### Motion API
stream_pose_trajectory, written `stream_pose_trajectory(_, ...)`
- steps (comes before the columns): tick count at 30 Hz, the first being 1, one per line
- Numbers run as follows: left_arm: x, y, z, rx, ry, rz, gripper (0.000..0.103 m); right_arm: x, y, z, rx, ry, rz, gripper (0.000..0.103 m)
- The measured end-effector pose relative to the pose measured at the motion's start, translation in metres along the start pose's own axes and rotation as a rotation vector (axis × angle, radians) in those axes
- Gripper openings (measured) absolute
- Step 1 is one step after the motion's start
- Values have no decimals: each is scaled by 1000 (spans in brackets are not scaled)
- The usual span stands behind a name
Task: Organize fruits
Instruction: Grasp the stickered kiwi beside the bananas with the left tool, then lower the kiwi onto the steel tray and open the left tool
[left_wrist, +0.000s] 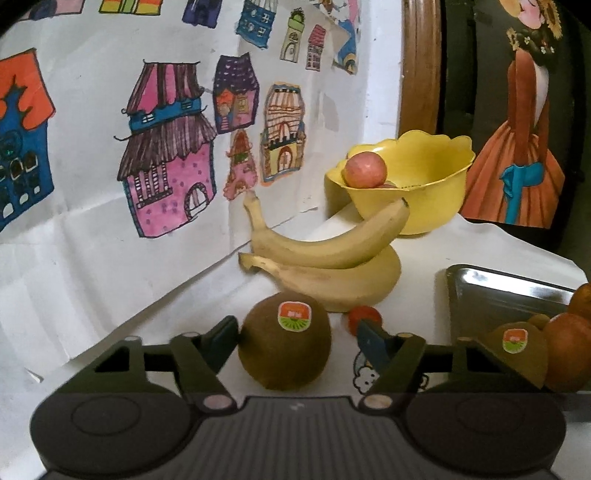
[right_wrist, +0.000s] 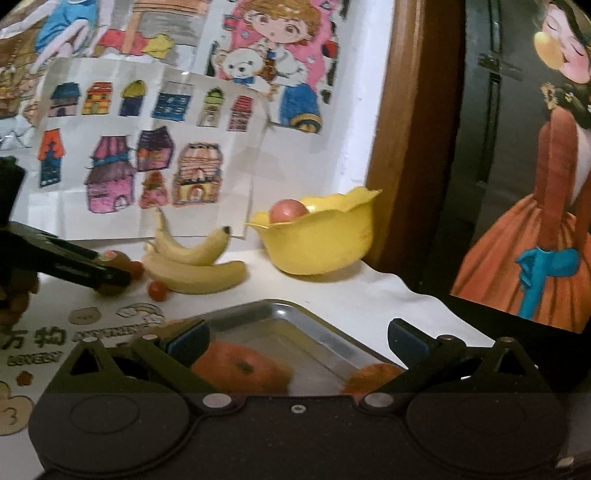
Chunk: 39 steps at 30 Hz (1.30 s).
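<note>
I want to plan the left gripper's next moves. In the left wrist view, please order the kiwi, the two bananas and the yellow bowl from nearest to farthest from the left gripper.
1. Kiwi: between the open jaws of the left gripper.
2. Bananas: behind the kiwi, centre.
3. Yellow bowl: farthest, back right, with an apple inside.

On the counter (right_wrist: 332, 295) cover beside my claw, two large printed characters (right_wrist: 35, 338) read "方物"; the line under them and both kiwi stickers (left_wrist: 294, 315) blur.
</note>
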<state>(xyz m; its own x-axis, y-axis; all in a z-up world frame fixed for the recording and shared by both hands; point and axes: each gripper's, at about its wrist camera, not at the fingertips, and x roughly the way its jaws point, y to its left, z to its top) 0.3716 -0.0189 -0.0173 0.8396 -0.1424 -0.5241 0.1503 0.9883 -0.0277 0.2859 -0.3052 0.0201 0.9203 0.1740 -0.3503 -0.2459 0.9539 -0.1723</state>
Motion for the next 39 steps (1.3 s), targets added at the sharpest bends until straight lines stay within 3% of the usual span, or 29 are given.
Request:
stream_pose_trajectory(2,3,1,1,9,16,1,62,0,4,1,-1,-3,14,102)
stream_pose_trajectory(13,23,5,3,-35,109,-46,62,-4,21,5,0,3,83,102)
stream_pose_trajectory(22,18,0,0,-54,94,-112,61,-14,44,9,-30,-15,154,102)
stream_pose_trajectory(30,8,-23,6,-41,34,-175,61,-8,37,3,-4,-1,128,102)
stream_pose_trajectory(39,22,-73,28,-5,23,-300,61,-2,26,-6,39,14,100,102)
